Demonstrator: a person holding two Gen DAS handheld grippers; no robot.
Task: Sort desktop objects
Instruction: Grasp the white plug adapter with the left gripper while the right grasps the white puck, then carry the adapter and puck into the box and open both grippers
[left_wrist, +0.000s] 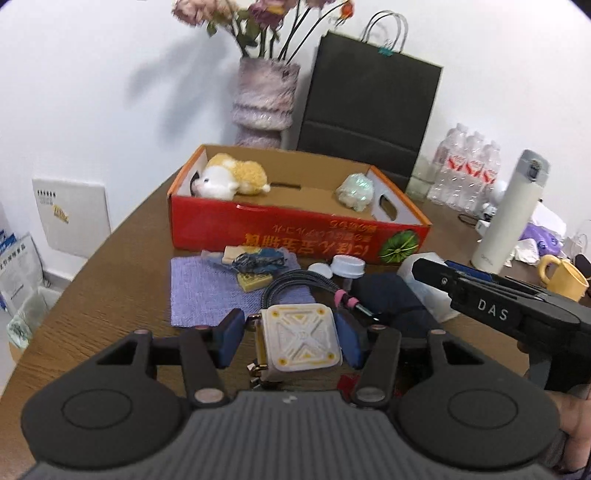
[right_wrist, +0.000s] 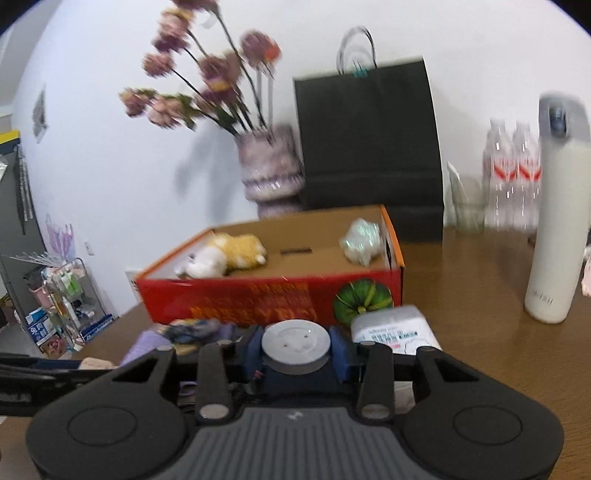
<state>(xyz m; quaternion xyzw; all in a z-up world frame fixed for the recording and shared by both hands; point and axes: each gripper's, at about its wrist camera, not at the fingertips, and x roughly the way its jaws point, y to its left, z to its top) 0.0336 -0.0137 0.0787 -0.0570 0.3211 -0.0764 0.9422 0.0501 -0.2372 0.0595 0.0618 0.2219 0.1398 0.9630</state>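
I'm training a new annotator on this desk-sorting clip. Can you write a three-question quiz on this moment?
1. True or false: the red box is empty.
2. What does the left gripper hold? A) white square block B) yellow mug C) white bottle
3. Fill in: the right gripper is closed on a round white ____.

Key: 1 false, a plush toy lies inside; 2 A, the white square block; 3 lid.

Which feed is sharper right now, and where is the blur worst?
Left wrist view: sharper, the white square block and red box read crisply, edges bowed by fisheye. Right wrist view: motion-smeared, worst on the flowers and white bottle; the round lid stays fairly clear.
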